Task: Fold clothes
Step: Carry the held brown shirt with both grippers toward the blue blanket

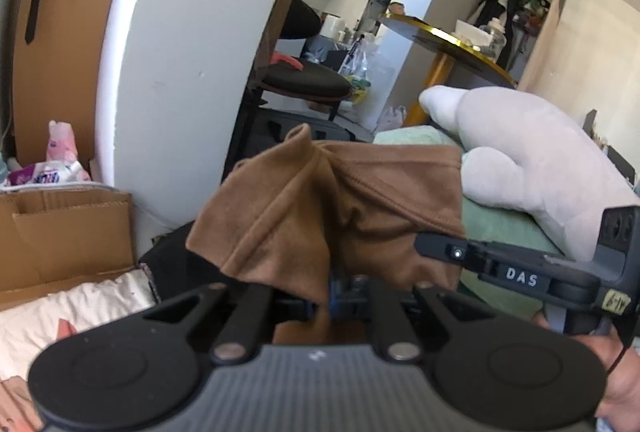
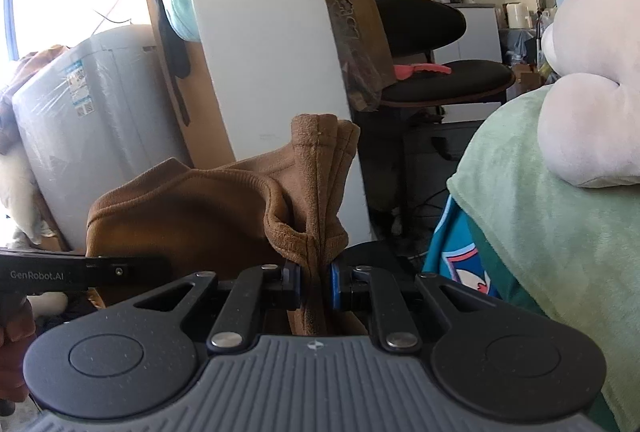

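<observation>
Brown garment (image 2: 192,208), soft and suede-like in nap with stitched, ribbed hems, hangs in the air between the two grippers, in front of a smooth white pillar (image 2: 260,44). Right gripper (image 2: 316,286): fingers clenched on a bunched, pleated edge of the cloth, which stands upright in narrow folds above the blue pads. Left gripper (image 1: 326,292): fingers clenched on another corner, the fabric draping over them in loose creases. Just beside the cloth lie a plush white soft toy (image 1: 532,160), rounded and lobed, and a fleecy mint-green blanket (image 2: 560,232).
</observation>
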{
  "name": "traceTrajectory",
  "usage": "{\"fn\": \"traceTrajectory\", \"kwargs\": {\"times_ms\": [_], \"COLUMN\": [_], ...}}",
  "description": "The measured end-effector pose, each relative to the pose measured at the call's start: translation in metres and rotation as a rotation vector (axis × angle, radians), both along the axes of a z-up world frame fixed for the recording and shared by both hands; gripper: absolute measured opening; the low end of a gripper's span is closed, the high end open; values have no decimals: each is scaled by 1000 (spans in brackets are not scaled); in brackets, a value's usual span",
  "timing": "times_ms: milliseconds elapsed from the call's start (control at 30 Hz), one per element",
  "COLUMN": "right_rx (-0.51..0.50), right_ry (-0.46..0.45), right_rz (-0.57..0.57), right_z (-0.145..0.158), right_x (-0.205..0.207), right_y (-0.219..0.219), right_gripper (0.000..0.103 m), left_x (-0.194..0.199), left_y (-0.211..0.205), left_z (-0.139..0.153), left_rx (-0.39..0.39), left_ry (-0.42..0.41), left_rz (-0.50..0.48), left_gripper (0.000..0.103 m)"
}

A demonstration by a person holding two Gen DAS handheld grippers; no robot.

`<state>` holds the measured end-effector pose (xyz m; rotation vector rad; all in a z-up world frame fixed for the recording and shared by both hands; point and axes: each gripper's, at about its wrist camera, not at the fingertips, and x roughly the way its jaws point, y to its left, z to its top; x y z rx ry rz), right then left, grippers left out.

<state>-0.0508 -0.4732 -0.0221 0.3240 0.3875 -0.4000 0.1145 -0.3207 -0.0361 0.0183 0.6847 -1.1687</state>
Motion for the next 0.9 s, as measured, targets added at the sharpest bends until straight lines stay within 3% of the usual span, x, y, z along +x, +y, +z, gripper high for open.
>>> {"fn": "traceTrajectory", "kwargs": {"times_ms": [200,600,900], "right_rx": [23,17,-4], "right_ry": [-19,-42,-48], "right_rz": [-24,-37,-56], "right_z": [-19,-44,-52], "right_x": [1,-6,-14], "right_y": [-9,-24,-30], "right_gripper": [13,13,13], "left_x": [-11,-7,-9], "left_y": [-6,-15,-19], "left_z": [-14,-38,-45], "left_rx": [19,55,28], "left_ry": [-35,8,12], "left_rz": [-39,-35,-51], "left_gripper": [8,8,8]}}
